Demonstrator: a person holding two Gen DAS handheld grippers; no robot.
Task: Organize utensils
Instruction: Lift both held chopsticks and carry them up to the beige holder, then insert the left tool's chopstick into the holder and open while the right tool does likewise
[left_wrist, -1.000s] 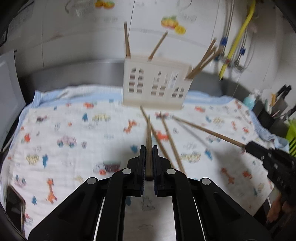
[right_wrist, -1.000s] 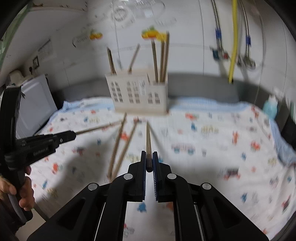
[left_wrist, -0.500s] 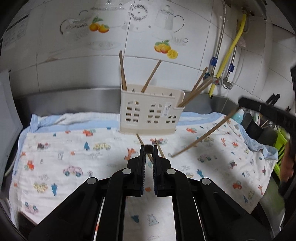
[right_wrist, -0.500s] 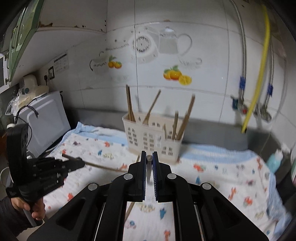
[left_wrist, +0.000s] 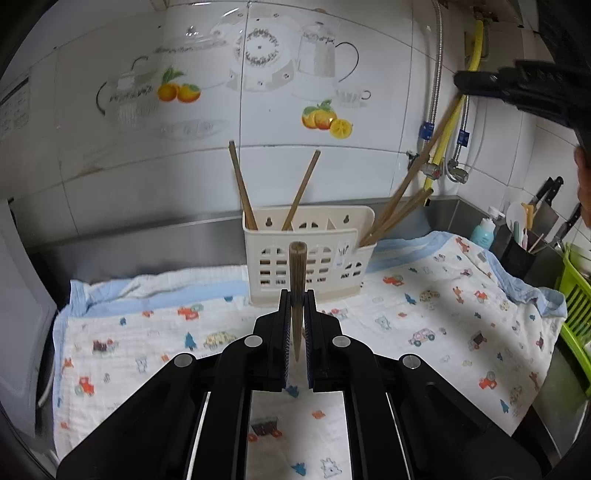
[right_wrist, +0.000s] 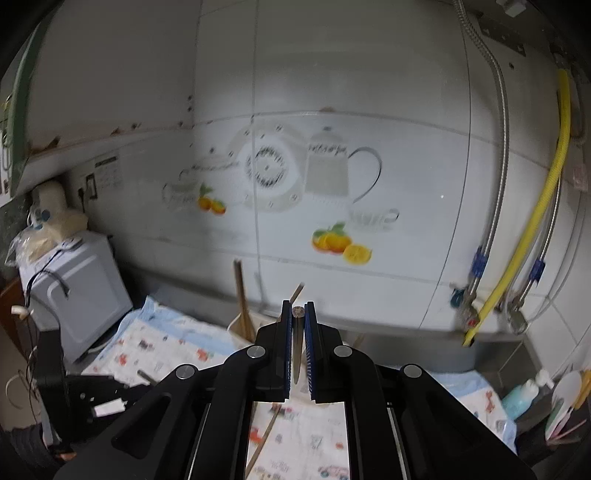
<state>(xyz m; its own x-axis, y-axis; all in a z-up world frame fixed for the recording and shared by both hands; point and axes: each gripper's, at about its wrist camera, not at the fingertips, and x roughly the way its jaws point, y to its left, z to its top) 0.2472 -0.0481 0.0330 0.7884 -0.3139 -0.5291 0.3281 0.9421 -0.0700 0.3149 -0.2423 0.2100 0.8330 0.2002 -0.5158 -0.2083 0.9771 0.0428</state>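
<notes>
A cream slotted utensil holder (left_wrist: 310, 254) stands on the patterned cloth by the back wall, with several wooden chopsticks (left_wrist: 242, 188) leaning in it. My left gripper (left_wrist: 296, 295) is shut on a chopstick (left_wrist: 297, 280), held upright just in front of the holder. My right gripper (right_wrist: 297, 310) is shut on another chopstick (right_wrist: 297, 343), raised high and facing the tiled wall; it shows in the left wrist view (left_wrist: 517, 88) at upper right, its chopstick (left_wrist: 417, 166) slanting down toward the holder's right compartment. The holder's rim (right_wrist: 240, 325) peeks behind my right fingers.
A patterned cloth (left_wrist: 443, 314) covers the counter. A chopstick (right_wrist: 264, 439) lies loose on it. A white appliance (right_wrist: 74, 288) stands at left. Knives, a soap bottle (left_wrist: 484, 232) and a green rack (left_wrist: 572, 306) stand at right. Hoses (right_wrist: 532, 221) run down the wall.
Both grippers have lifted their chopsticks off the cloth and tilted them up. The right gripper rose high above the holder; the left moved closer to the holder's front.
</notes>
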